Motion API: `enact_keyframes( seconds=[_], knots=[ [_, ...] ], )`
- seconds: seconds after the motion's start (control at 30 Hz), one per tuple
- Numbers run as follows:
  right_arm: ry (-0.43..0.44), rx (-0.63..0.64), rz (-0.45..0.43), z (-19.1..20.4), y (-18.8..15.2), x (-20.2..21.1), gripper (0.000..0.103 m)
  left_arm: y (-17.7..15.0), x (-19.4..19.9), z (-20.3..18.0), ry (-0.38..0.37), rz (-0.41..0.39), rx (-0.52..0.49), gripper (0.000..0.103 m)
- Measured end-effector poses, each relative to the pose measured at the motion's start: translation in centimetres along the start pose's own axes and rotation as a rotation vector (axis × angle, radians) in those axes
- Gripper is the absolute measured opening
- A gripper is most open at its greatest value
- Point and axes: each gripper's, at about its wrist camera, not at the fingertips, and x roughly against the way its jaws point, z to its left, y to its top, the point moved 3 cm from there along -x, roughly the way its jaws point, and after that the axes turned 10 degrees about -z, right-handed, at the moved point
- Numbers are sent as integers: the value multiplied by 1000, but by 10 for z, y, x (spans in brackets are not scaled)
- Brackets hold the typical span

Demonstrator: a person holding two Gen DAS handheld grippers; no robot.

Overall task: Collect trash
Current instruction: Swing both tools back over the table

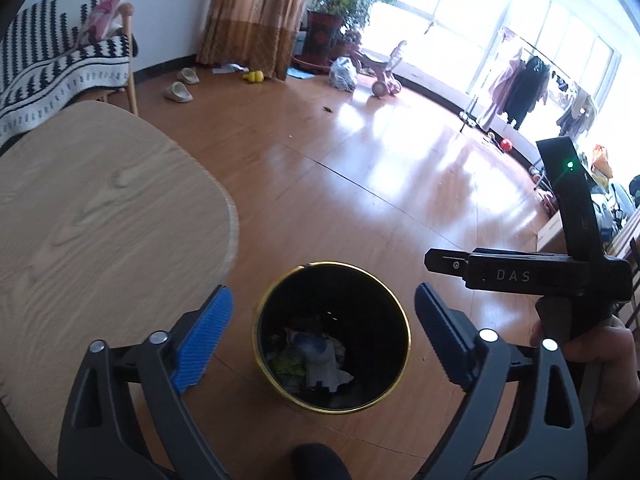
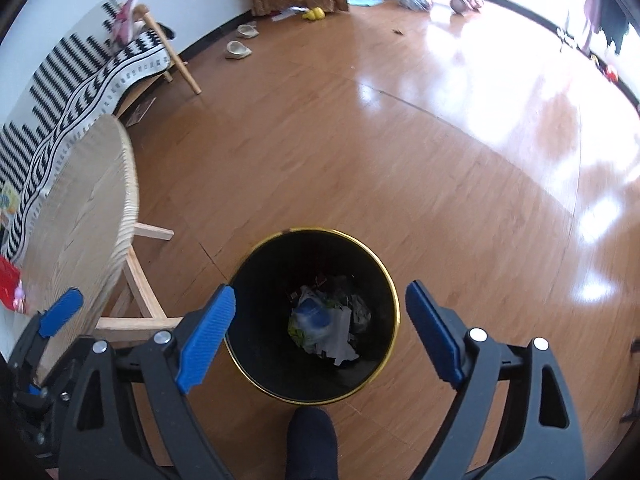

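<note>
- Fingers first: the left gripper [image 1: 324,336] is spread wide with nothing between its blue pads [image 1: 204,340], and the right gripper [image 2: 320,332] is spread wide and empty too. No trash is being pinched by either one.
- Both are hung over the bin [image 1: 332,276], pointed steeply down into it, which looks like the pose for dropping stuff straight in so nothing lands on the floor [image 1: 360,160].
- The trash [image 2: 324,324] is already at the bottom of the bin: a crumpled heap of white paper, something blue and some yellow-green wrapper. What each piece is can't really be made out.
- The bin is parked on the floor just beside the round wooden table [image 1: 100,208], probably so it's a short reach from tabletop to bin.
- A red packet [image 2: 10,288] can be seen on the table at the edge of the right wrist view, so the job is probably not finished yet.
</note>
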Motion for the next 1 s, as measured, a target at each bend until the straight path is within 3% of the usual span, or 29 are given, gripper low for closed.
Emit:
enact_keyframes(
  seconds=[0.13,0.23,0.4,0.5,0.63,0.8,1.0],
  knots=[
    [33,76,-39,48,9,7,86,5,35,30,70,-36,28,93],
    [103,149,-64,106,12,13,86,8,71,67,158,-79,59,94],
    [258,287,-83,232,2,17,86,3,145,149,316,-134,161,94],
    [350,361,-42,307,-13,13,86,-8,190,196,404,-157,228,94],
    [485,466,-16,396,-44,21,86,-33,257,258,547,-191,294,94],
    [631,669,59,496,-115,33,86,-82,352,343,741,-209,435,94],
    [737,906,68,574,-188,49,86,-130,419,400,842,-207,582,94]
  ],
)
